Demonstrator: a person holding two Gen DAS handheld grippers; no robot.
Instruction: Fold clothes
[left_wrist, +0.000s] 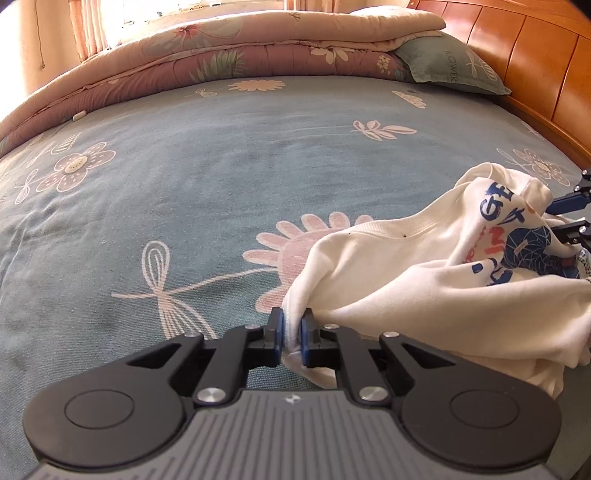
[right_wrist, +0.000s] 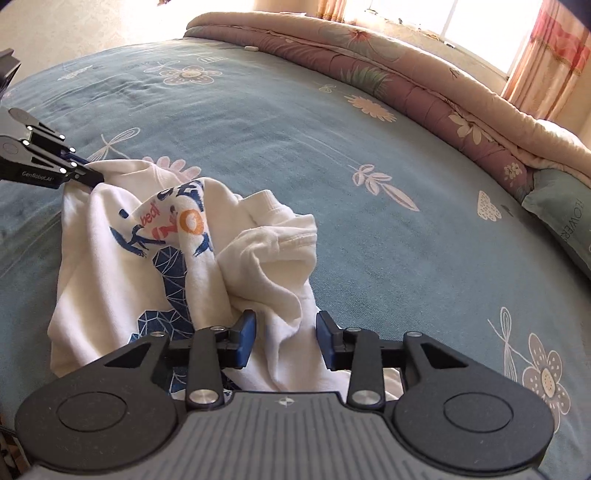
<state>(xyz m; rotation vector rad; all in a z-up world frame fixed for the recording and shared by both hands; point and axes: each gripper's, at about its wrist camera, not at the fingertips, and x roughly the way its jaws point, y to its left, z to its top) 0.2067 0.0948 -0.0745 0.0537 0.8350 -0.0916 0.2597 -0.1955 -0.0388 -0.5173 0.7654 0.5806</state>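
Note:
A crumpled white T-shirt (left_wrist: 388, 273) with blue and orange print lies on the blue flowered bed sheet (left_wrist: 221, 166). In the left wrist view my left gripper (left_wrist: 291, 328) is shut on a bunched edge of the shirt, at its left end. The right wrist view shows the same shirt (right_wrist: 110, 277) with the left gripper (right_wrist: 88, 177) clamped on its far left corner. My right gripper (right_wrist: 284, 328) straddles a thick white fold at the shirt's near right side. Its pads stand apart with the cloth loose between them. From the left wrist view, the right gripper (left_wrist: 569, 218) peeks out behind the shirt.
A folded pink and cream quilt (right_wrist: 406, 74) runs along the far side of the bed sheet (right_wrist: 332, 166). A grey-green pillow (left_wrist: 450, 62) leans against the wooden headboard (left_wrist: 535, 55). Curtains (right_wrist: 554, 55) hang by a bright window. Bare sheet stretches beyond the shirt.

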